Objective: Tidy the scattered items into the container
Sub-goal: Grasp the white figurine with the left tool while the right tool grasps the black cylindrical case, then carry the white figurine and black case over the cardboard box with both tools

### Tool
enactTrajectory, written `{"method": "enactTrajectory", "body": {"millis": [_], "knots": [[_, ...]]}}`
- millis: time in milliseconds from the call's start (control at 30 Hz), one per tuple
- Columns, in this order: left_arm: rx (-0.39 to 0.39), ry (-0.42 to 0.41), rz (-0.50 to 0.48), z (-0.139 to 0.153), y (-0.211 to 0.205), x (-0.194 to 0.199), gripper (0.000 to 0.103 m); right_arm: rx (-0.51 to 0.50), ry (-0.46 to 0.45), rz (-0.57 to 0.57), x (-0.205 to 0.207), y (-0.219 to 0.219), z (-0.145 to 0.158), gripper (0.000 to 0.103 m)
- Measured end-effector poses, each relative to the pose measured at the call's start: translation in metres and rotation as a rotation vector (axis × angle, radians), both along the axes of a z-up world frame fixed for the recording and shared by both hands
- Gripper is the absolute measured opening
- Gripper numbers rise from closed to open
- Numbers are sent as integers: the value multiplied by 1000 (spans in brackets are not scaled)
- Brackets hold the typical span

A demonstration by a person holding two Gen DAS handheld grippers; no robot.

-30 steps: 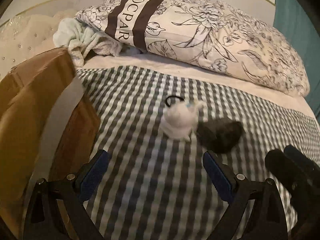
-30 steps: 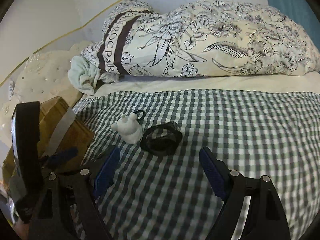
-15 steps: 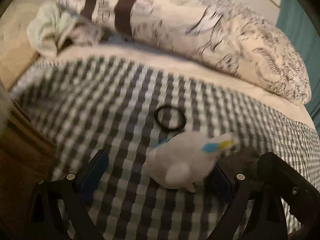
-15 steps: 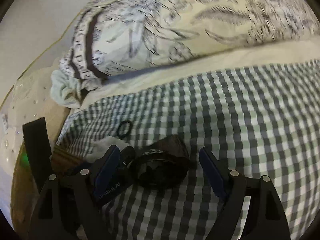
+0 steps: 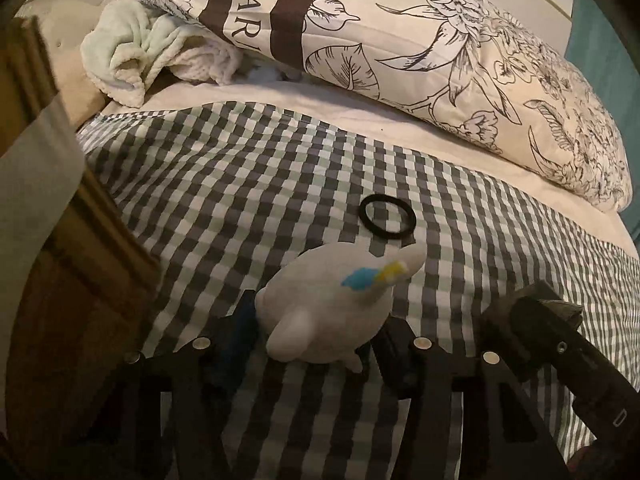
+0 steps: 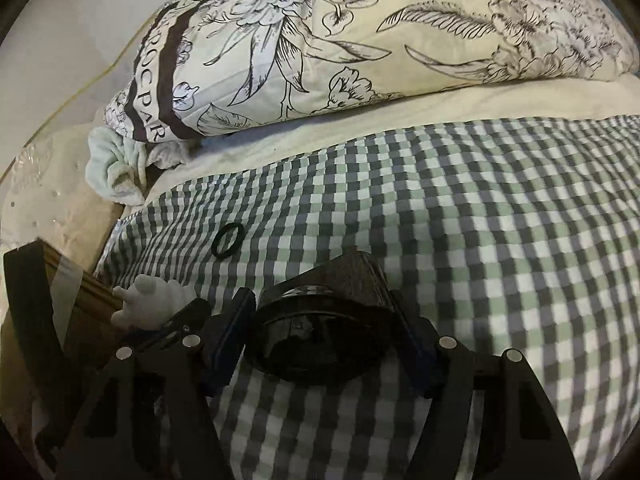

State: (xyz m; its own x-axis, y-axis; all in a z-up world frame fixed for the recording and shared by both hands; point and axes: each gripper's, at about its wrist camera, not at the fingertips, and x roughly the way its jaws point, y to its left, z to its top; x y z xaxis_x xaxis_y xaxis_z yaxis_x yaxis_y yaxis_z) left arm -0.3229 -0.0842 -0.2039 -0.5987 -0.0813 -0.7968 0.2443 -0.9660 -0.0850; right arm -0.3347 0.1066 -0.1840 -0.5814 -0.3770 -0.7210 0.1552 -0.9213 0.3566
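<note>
On bed: your grippers sit low, side by side.
Left: clamped on white toy.
Right: clamped on black roll.
Ring: loose, beyond toy.
Box: left.

The only readable lettering stood on the cream, floral-printed pillow, on its pale band between two dark brown stripes. In the left wrist view the band read "CPAR" (its start cut off by the frame edge). In the right wrist view the same pillow showed "ROCPAR", running sideways.
</note>
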Motion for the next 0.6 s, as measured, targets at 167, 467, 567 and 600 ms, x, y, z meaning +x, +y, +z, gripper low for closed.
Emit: {"method": "enactTrajectory", "body": {"millis": [167,467,567,600], "knots": [[-18,-19,-31,10,17,20,55,53,20,2,31,8,16,66],[-40,-9,-126,49,56,74,55,68,19,-9,92,48,44,66],[-41,8,-135,66,59,94,55,57,33,-23,113,63,58,66],[-51,13,-139,72,61,101,55,66,42,-26,119,65,63,66]]}}
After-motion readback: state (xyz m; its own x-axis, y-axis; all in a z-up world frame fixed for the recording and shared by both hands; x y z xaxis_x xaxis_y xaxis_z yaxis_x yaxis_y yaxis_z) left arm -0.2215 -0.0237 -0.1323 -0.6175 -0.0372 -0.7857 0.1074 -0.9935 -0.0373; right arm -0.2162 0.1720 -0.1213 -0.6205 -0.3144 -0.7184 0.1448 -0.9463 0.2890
